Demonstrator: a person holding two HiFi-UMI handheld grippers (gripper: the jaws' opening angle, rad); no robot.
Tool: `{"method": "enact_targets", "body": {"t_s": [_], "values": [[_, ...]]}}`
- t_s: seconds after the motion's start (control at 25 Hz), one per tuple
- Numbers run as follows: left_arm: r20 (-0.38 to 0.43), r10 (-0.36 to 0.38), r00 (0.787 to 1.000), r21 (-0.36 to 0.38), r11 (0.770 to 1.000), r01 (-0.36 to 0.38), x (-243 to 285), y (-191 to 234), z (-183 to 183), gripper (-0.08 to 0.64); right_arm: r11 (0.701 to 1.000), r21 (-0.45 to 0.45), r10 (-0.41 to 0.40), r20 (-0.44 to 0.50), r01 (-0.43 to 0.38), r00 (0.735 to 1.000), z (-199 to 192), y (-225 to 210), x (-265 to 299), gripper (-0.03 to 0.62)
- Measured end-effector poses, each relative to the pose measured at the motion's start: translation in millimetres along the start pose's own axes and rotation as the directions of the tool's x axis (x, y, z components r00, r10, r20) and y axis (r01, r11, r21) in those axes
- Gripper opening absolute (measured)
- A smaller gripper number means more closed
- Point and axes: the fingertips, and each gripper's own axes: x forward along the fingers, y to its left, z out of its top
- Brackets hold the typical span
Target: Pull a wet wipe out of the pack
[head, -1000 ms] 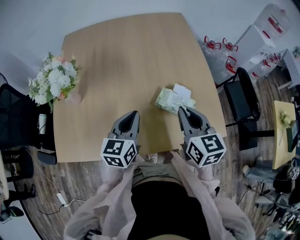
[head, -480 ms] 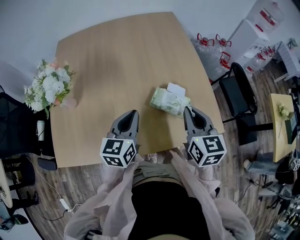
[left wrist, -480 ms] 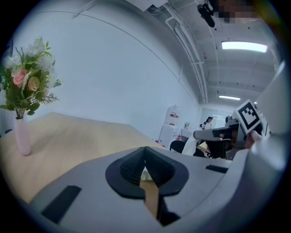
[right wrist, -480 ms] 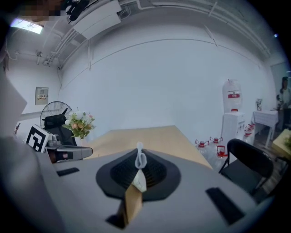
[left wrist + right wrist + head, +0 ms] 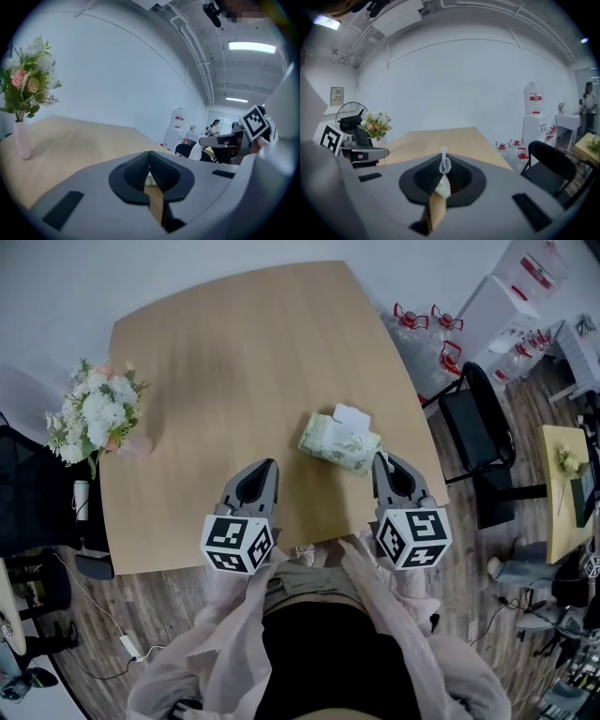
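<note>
The pale green wet wipe pack lies on the wooden table near its right front edge, with its white lid flap folded up. My right gripper is just off the pack's right end, jaws shut on a thin white twist of wipe that sticks out at the tips. Where the twist meets the pack is hidden. My left gripper hovers to the pack's left and nearer me, apart from it. In the left gripper view the left gripper is shut and empty.
A vase of white and pink flowers stands at the table's left edge. A black chair and water jugs with red handles are on the floor to the right. The table's front edge runs right under both grippers.
The right gripper has drawn back to the right, off the pack's top to beside its right end. The left gripper has stayed put.
</note>
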Motion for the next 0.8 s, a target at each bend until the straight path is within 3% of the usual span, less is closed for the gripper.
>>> {"method": "enact_targets", "body": {"t_s": [0.8], "values": [[-0.001, -0.011, 1.000, 0.000, 1.000, 0.011, 6.4, -6.8, -1.6, 0.011, 0.999, -0.034, 0.021, -0.032, -0.022, 0.999, -9.3, 1.9, 4.8, 0.015]]}}
